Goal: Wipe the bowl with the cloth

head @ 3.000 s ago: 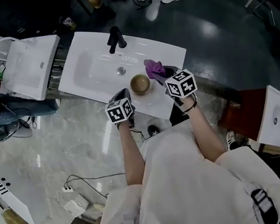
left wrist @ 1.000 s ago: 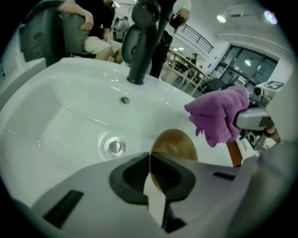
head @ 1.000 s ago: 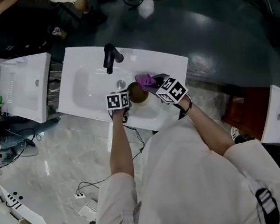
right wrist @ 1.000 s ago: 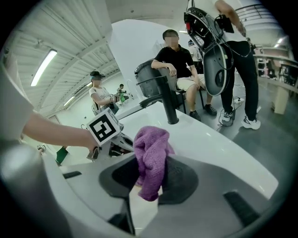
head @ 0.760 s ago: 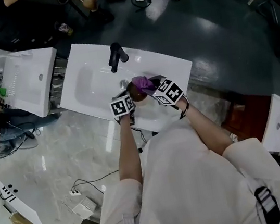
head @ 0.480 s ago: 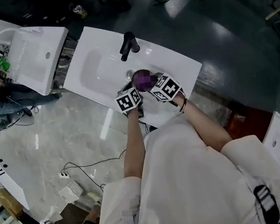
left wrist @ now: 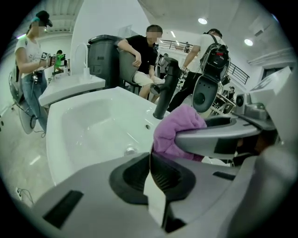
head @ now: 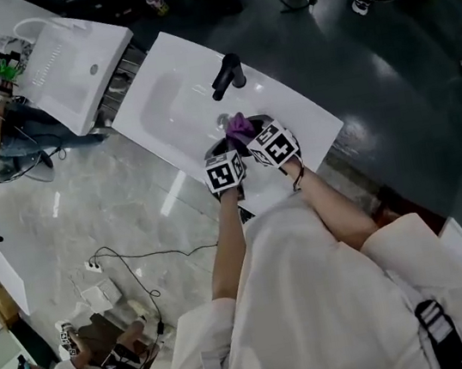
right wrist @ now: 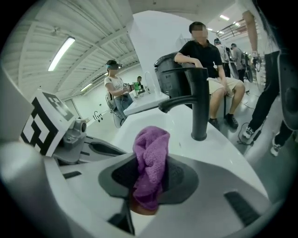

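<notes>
— Where's the cloth?

— My right gripper (right wrist: 149, 179) is clamped on the purple terry cloth (right wrist: 151, 153), which stands bunched up out of its jaws. Just under the cloth I see a patch of the brown round bowl (right wrist: 143, 208), touching it.

— And your other side?

— My left gripper (left wrist: 150, 162) has its jaws pressed together, and I can't make out anything between them. The cloth sits just beyond it, over the white ceramic washbasin (head: 170, 102), in front of the black tap (right wrist: 199, 102).
</notes>
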Demonstrator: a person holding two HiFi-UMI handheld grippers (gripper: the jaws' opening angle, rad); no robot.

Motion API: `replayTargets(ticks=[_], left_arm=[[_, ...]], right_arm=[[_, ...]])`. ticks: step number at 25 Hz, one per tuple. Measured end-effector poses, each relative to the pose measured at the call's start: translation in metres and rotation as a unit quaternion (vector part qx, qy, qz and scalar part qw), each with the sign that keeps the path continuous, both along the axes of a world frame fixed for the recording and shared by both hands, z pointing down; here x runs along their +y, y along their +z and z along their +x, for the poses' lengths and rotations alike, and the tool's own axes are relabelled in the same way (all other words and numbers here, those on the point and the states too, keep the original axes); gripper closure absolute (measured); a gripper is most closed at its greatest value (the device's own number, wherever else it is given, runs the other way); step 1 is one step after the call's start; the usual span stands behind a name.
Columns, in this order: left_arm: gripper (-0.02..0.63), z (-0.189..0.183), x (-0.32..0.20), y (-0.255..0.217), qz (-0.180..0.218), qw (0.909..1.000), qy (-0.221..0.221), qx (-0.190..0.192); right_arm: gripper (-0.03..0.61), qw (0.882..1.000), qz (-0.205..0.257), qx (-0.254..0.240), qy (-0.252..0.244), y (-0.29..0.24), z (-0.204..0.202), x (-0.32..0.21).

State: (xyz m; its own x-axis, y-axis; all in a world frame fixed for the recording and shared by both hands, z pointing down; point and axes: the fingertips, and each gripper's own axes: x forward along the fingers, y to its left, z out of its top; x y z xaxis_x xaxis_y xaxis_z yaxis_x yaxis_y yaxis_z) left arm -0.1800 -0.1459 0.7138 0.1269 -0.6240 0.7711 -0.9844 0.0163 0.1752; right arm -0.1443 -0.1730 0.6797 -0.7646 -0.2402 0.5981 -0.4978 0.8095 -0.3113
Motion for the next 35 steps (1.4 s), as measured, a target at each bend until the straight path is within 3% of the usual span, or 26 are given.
replayTargets(ticks=[10,16,24,35], left_arm=[[0.594,-0.024,0.003,-0.014,0.026,0.9989,-0.04,-0.003],[0.594,-0.048,0.0,-0.029,0.052,0.9963,-0.067,-0.01],[0.591,-0.067,-0.002,-0.045,0.078,0.992,-0.099,-0.001],[0.594,-0.05,-0.009,-0.051,0.09,0.994,-0.06,0.02]], right_arm=[[0.468,0.999,0.001,0.013,0.03,0.004,0.018,-0.016],[0.469,0.999,0.034,0.036,-0.013,-0.001,0.007,-0.006],[0.472,0.989,0.063,0.08,-0.111,-0.005,-0.012,0.03],[0.476,0.979,0.064,0.061,-0.182,-0.015,-0.038,0.057]])
